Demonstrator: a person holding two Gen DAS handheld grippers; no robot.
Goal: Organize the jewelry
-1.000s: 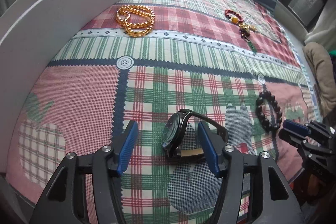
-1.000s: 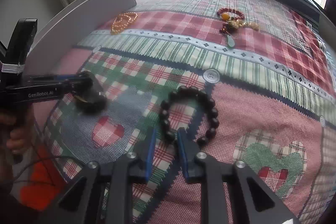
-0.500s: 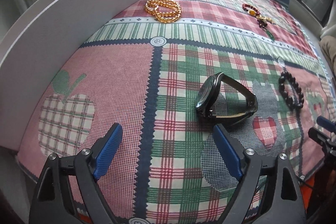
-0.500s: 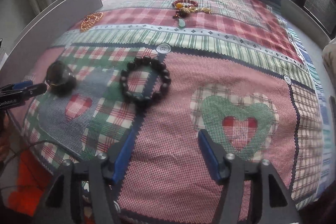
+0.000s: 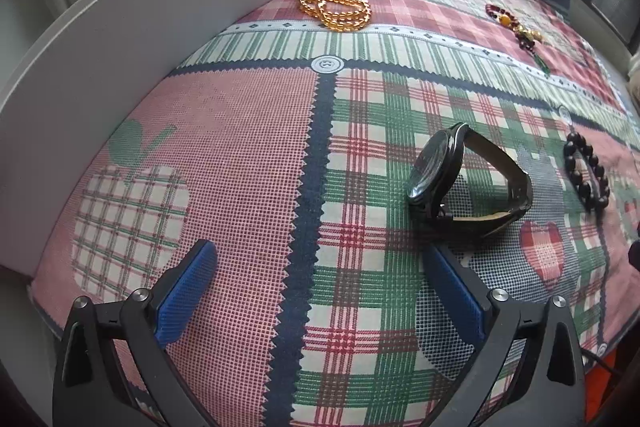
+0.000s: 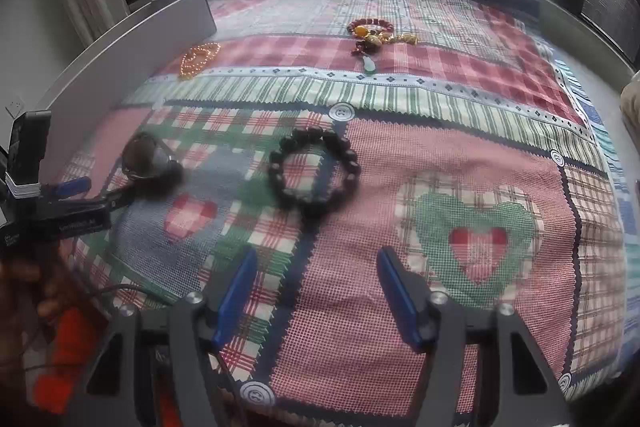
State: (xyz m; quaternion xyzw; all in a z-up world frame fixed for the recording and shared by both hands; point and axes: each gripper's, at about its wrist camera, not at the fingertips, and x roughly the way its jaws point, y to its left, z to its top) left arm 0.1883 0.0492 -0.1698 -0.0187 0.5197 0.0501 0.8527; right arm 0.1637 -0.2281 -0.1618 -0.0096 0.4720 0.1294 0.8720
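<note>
A black wristwatch (image 5: 464, 183) stands on its side on the patchwork cloth, just beyond my left gripper (image 5: 320, 283), which is open and empty. A dark bead bracelet (image 6: 314, 171) lies flat ahead of my right gripper (image 6: 316, 291), also open and empty. The bracelet also shows in the left wrist view (image 5: 586, 169). A yellow bead necklace (image 5: 336, 9) lies far left by the white board. A red bead bracelet with charms (image 6: 372, 35) lies at the far middle. The watch (image 6: 148, 163) and left gripper (image 6: 72, 189) appear at the left of the right wrist view.
A long white board (image 5: 120, 67) stands along the cloth's left edge. The patchwork cloth (image 6: 480, 155) covers the whole surface. Windows and a dark ledge lie beyond the far edge. An orange object (image 6: 60, 367) sits below the near left edge.
Both grippers have pulled back and opened wide. The left one let go of the watch, the right one released the dark bracelet; both items now lie farther ahead.
</note>
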